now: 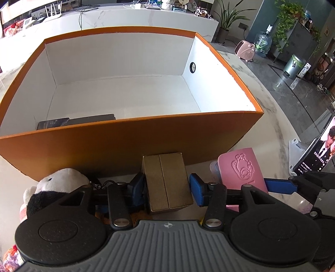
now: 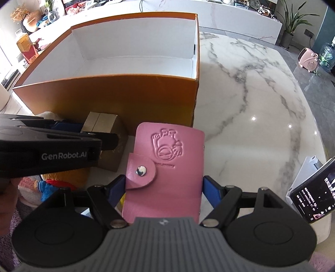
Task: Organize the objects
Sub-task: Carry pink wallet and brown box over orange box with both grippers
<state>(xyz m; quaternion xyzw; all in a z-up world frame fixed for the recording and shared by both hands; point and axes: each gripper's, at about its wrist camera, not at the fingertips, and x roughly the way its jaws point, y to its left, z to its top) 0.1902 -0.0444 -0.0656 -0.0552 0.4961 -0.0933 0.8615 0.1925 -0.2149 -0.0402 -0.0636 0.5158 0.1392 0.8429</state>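
My left gripper [image 1: 167, 188] is shut on a small gold box [image 1: 167, 182], held just in front of the near wall of the orange box [image 1: 134, 138]. My right gripper [image 2: 164, 184] is shut on a pink snap card holder [image 2: 165, 173], also close to that wall; it shows at the right in the left wrist view [image 1: 242, 169]. The gold box [image 2: 102, 123] and the left gripper's body [image 2: 48, 150] show at the left of the right wrist view. The orange box [image 2: 117, 96] is white inside and holds two dark flat items [image 1: 73, 122] at its near left corner.
A plush toy [image 1: 52, 184] lies left of the left gripper, with other soft toys [image 2: 48, 186] below. A phone on a white stand [image 2: 314, 194] is at the right. The marble table [image 2: 251, 94] stretches right of the box. A white counter [image 1: 125, 18] runs behind.
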